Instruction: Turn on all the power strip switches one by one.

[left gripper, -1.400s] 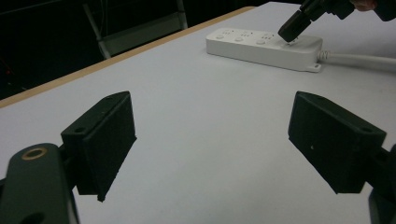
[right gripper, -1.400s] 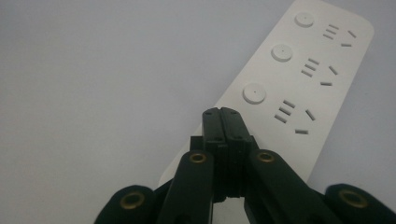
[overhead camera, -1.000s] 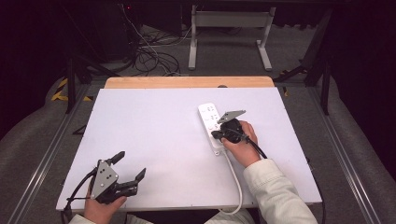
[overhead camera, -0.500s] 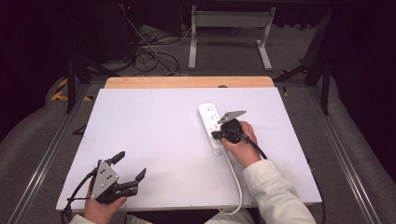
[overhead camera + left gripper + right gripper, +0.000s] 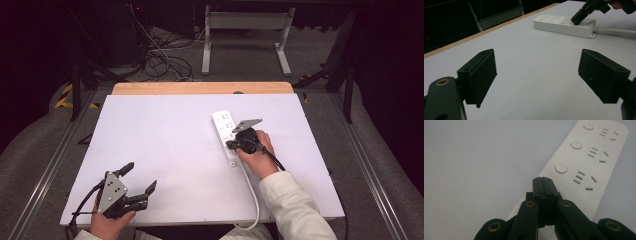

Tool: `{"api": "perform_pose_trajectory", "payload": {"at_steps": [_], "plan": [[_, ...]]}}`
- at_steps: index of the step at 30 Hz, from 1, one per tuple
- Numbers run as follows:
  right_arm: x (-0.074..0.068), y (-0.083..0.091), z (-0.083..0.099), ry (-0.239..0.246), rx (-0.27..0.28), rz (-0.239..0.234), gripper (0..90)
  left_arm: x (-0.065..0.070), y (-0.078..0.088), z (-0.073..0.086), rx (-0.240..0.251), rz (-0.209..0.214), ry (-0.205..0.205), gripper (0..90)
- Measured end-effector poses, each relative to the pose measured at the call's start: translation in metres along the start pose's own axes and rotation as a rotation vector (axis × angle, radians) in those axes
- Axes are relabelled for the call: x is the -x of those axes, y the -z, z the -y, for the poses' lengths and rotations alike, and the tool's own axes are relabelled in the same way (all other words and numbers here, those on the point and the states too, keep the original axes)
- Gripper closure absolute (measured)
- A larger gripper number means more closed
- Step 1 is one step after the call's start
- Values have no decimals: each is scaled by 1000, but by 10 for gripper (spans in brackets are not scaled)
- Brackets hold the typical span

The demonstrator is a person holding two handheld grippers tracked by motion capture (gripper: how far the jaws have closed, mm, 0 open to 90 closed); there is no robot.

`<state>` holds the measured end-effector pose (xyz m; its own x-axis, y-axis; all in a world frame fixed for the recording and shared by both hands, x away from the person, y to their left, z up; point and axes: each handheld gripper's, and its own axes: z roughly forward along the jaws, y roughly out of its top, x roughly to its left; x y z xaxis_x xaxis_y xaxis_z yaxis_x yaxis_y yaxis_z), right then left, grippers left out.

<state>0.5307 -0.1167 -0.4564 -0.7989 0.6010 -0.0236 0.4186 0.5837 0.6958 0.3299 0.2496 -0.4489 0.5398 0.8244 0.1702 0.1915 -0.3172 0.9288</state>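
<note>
the right gripper (image 5: pixel 231 144) is pressed fully together, its two black jaws meeting flat with nothing between them – the right gripper view (image 5: pixel 542 181) shows the seam between them running straight up the middle. its tip rests on the white power strip (image 5: pixel 226 134), at the strip's near end, just short of the closest round button (image 5: pixel 561 167). beyond the tip the strip runs away up and to the right, with two more buttons and three sets of socket slots in a row. in the left gripper view the same tip (image 5: pixel 577 18) comes down at a slant onto the top face of the strip (image 5: pixel 559 23), at the end where the white cord (image 5: pixel 614 31) leaves it. the person's right hand (image 5: pixel 260 155) wraps the gripper body, a pale sleeve (image 5: pixel 292 210) behind it, and the cord trails back past the wrist toward the near edge of the table (image 5: pixel 170 135).

the left gripper (image 5: pixel 140 180) is spread wide and holds nothing – its two jaws stand far apart at either side of its own view, with bare white table surface between and ahead of them. it sits well apart from the strip, which lies far ahead and off to its right. the left hand (image 5: pixel 107 222) grips it from behind, low over the table's near corner.
</note>
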Motion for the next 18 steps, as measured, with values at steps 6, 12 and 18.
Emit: {"api": "perform_pose_trajectory", "payload": {"at_steps": [6,12,18], "plan": [[1,1,-2,-12,1,1,900,0,1,-1,4,-7,-5,153],[4,15,-8,-26,126,-17,900,0,0,0,-2,-2,5,153],[2,15,-13,-1,123,-1,900,-1,1,-1,4,-6,-3,153]]}}
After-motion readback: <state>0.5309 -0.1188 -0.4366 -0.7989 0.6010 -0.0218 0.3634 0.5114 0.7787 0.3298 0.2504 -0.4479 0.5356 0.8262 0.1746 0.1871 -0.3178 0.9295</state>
